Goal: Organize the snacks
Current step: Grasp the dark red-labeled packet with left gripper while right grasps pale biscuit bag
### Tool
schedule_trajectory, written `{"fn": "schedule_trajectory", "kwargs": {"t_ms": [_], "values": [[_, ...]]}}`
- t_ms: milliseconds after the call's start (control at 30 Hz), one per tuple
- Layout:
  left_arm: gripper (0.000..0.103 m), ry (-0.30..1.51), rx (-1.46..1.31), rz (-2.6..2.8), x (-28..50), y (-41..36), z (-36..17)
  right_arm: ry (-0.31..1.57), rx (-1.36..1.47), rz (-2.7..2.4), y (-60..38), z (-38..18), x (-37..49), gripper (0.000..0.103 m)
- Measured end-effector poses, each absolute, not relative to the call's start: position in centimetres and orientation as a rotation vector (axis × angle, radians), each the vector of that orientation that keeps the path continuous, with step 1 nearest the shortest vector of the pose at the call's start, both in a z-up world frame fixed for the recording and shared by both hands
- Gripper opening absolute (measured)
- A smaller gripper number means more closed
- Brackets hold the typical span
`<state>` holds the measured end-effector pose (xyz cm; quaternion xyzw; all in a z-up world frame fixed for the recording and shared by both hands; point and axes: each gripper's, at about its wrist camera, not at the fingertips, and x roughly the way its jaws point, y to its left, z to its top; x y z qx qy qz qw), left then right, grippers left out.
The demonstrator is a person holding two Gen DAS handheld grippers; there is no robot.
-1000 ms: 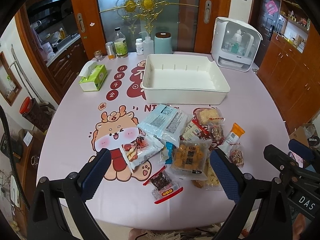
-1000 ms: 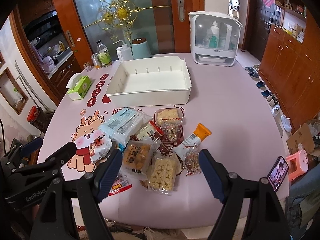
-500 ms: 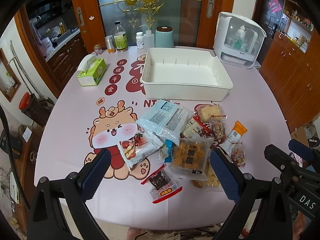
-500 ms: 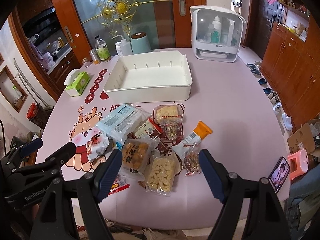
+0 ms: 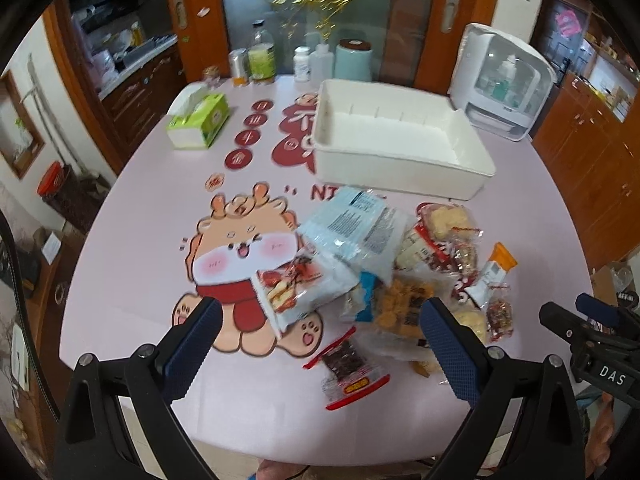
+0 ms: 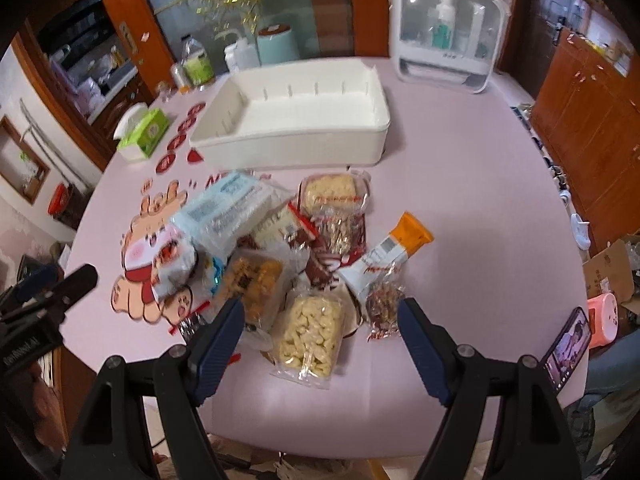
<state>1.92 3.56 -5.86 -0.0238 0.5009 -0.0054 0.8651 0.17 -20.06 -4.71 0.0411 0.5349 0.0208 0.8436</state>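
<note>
Snack packets point(image 5: 372, 276) lie heaped just beside the empty white rectangular plastic bin point(image 5: 396, 140). Left gripper point(image 5: 320, 344) and right gripper point(image 6: 320, 332) hover near the heap, jaws spread wide, holding nothing.

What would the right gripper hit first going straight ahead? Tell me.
Probably the clear bag of pale puffed snacks, lying directly between the open right gripper fingers at the near edge of the pile; depth is uncertain.

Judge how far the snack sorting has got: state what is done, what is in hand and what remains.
Done: nothing visible; the white bin is empty. In hand: nothing; the left gripper and right gripper are open, above the near edge of the snack pile. Left: every packet lies heaped on the pink table, so the whole pile remains to be moved.
</note>
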Motion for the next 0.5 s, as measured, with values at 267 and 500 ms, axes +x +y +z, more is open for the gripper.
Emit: {"fn": "schedule_trajectory", "kwargs": {"t_ms": [267, 500], "values": [[0.098, 1.185, -0.173, 0.001, 0.6, 6.0, -11.4, 1.259, 0.099, 0.080, -20.1, -9.7, 0.6, 0.079], [0.098, 1.279, -0.209, -0.012, -0.2, 5.5, -16.0, 1.343, 0.108, 0.104, -20.0, -13.8, 0.8, 0.079]]}}
